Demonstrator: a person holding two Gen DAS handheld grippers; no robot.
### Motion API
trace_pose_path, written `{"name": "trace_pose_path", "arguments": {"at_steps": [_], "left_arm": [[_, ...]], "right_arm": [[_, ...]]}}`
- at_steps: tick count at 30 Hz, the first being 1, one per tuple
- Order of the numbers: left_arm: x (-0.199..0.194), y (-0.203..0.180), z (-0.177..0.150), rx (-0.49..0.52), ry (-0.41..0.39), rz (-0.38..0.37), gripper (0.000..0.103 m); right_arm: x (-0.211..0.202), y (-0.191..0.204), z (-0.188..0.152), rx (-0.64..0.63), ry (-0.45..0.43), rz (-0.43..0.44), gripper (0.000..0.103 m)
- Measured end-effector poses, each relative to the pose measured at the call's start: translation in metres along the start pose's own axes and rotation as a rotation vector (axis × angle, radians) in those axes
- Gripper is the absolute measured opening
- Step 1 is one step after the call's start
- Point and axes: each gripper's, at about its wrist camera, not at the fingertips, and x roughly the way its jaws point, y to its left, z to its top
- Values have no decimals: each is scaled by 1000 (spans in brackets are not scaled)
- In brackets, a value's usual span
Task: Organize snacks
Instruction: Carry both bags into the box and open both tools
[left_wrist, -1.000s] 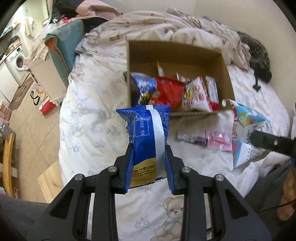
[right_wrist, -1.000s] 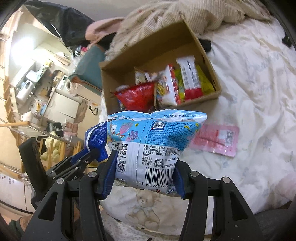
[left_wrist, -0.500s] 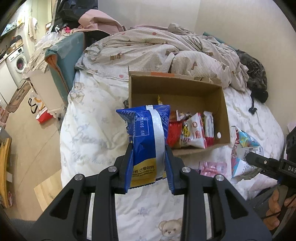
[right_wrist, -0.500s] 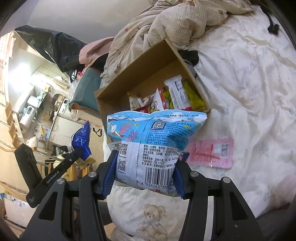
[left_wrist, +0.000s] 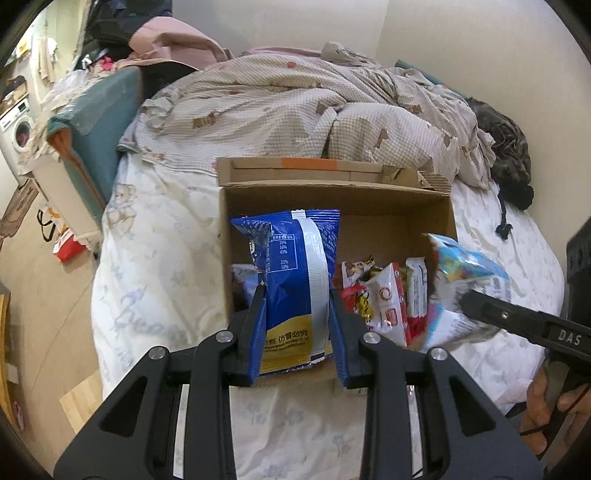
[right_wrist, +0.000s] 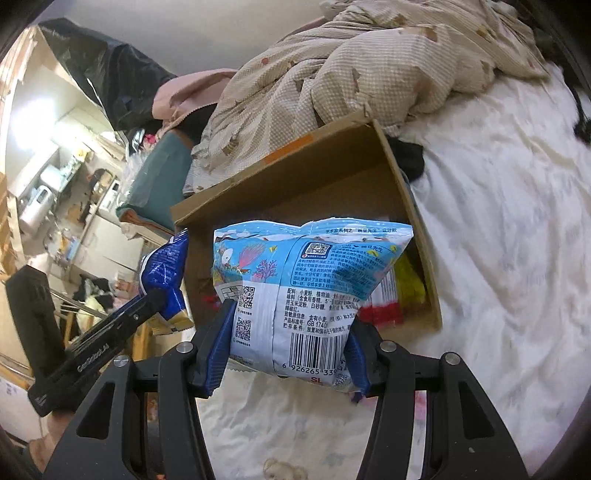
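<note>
My left gripper (left_wrist: 297, 325) is shut on a dark blue snack bag (left_wrist: 295, 280) with a white seam, held upright in front of the cardboard box (left_wrist: 332, 199) on the bed. My right gripper (right_wrist: 286, 339) is shut on a light blue and white snack bag (right_wrist: 310, 280) with a barcode, also held just before the box (right_wrist: 295, 173). Several packets (left_wrist: 384, 295) in red, white and yellow lie inside the box. In the left wrist view the right gripper's arm (left_wrist: 517, 321) and its bag (left_wrist: 465, 273) hang over the box's right corner.
The box sits on a white bear-print sheet (left_wrist: 147, 258). A rumpled beige checked blanket (left_wrist: 295, 103) is heaped behind it, with a dark garment (left_wrist: 506, 162) at the right. The bed's left edge drops to a wooden floor (left_wrist: 37, 295). A hand (left_wrist: 546, 402) grips the right tool.
Both grippers have carried their bags toward the box, which now looms nearer and fills more of each view. The pink packet on the sheet has dropped out of sight behind the bags.
</note>
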Motion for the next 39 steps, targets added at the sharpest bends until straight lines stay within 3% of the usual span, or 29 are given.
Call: {"name": "trace_pose_path", "arguments": {"at_steps": [8,16,28,31,32,33,37,39], "left_arm": [[34,-1,11,17,-9,11,27],[51,-6,11,55,-23,33,27],[52,-3,14,34,-51,44,28],[47,-2,15,11,-58,20,29],[45,-2,14,6,-66,15,29],[42,-1,15,2,-82,11,35],[31,0,15,-11,-130,43,87],[29,1,15,-22,-140,35,88]], "right_arm": [[47,9,33,-102,40,-69,56],[78,6,45,-121,80,-108,56],[69,-4,52,-44,27,-18,58],[67,-5,53,-31,23,-13,68],[67,-3,54,-41,22,-20,82],[66,1,55,-66,15,-29,93],[59,9,55,-133,-22,-72,95],[59,6,55,-120,-14,-73,95]]}}
